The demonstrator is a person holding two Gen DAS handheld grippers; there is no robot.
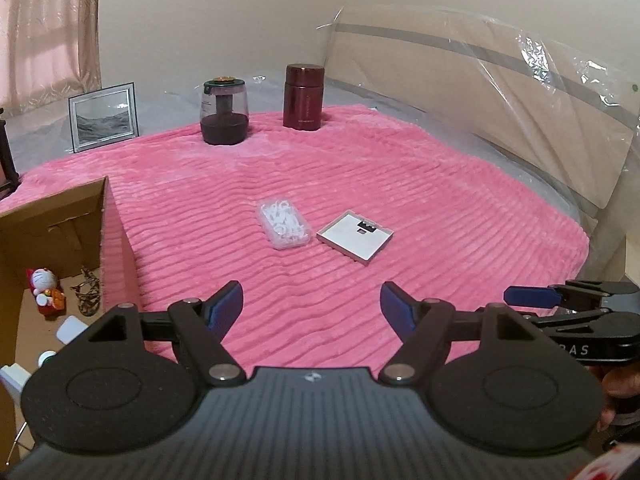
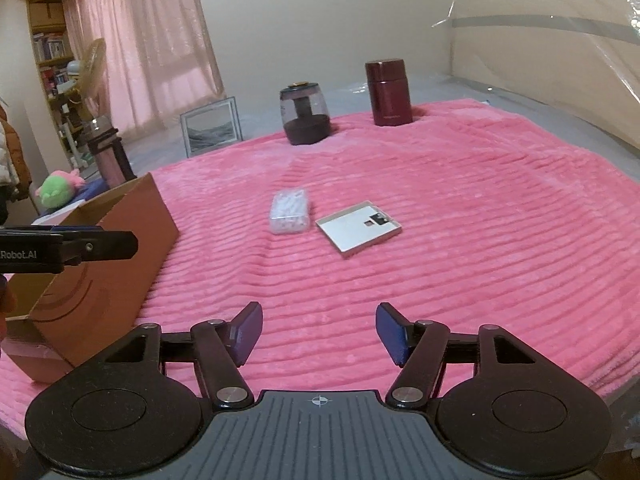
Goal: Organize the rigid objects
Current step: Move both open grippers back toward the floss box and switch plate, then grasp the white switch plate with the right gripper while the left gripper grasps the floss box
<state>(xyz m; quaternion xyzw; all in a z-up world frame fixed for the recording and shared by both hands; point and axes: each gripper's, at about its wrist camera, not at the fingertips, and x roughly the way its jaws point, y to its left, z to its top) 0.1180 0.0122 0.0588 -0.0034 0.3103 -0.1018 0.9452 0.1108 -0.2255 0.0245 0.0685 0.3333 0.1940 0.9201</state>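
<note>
On the pink blanket (image 1: 360,168) lie a clear plastic case of small white parts (image 1: 285,223) (image 2: 290,211) and a flat silver square box (image 1: 354,236) (image 2: 357,228) side by side in the middle. Farther back stand a dark jar with a clear top (image 1: 224,111) (image 2: 306,113) and a maroon flask (image 1: 303,96) (image 2: 390,93). A framed picture (image 1: 103,116) (image 2: 211,125) leans at the back left. My left gripper (image 1: 311,307) is open and empty, short of the case. My right gripper (image 2: 319,333) is open and empty, also short of both.
An open cardboard box (image 1: 60,232) (image 2: 108,264) stands at the left edge of the blanket, holding a small toy figure (image 1: 44,290) and other small items. A plastic-wrapped headboard (image 1: 500,92) runs along the right. A bookshelf and a fan (image 2: 90,68) stand far left.
</note>
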